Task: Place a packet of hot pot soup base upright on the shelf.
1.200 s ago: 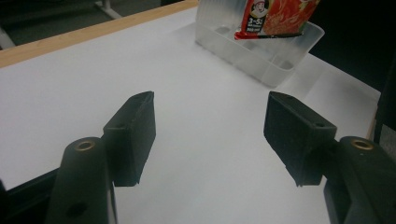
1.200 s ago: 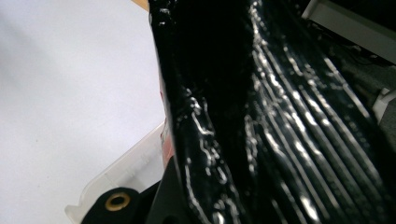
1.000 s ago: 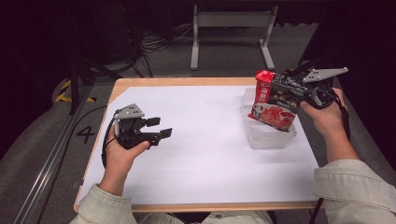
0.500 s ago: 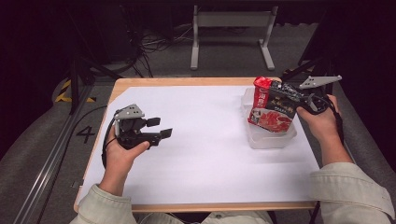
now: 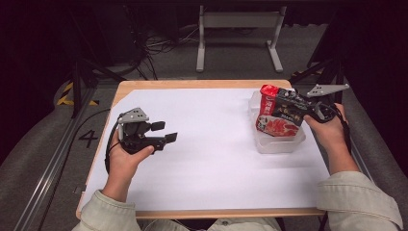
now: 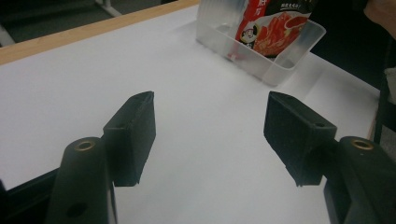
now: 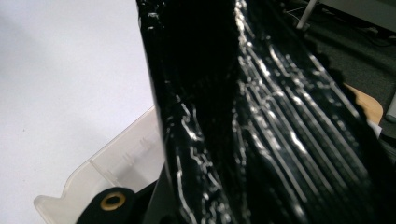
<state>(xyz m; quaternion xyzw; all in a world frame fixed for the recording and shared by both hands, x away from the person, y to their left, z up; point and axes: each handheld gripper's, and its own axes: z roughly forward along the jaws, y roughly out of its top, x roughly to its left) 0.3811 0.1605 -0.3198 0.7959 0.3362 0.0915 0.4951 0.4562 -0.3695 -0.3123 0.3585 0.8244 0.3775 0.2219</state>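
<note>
Snack bag [image 5: 280,114], red and black with a shiny dark back, stands upright with its lower end inside the clear plastic tub [image 5: 279,143] near the right edge of the table [image 5: 192,84]. Its red top pokes well above the tub's rim. The right gripper [image 5: 302,109] is clamped on the bag's right side, its 2 jaws pinched tight on the crinkled foil, and the right hand [image 5: 331,132] holds that gripper just beside the tub. In the right gripper view the glossy black foil [image 7: 261,130] rises straight from the jaws, with a corner of the tub [image 7: 116,168] at the lower left. A white sheet [image 5: 211,144] covers most of the tabletop, and the tub sits on it. The left gripper [image 5: 164,132] hovers over the left part of the sheet, well apart from the tub, held in the left hand [image 5: 126,161]; its 2 jaws stand wide apart with nothing between them. In the left gripper view the jaws frame bare white sheet [image 6: 205,121], and the tub [image 6: 280,70] with the bag [image 6: 273,28] in it lies farther off at the top.
</note>
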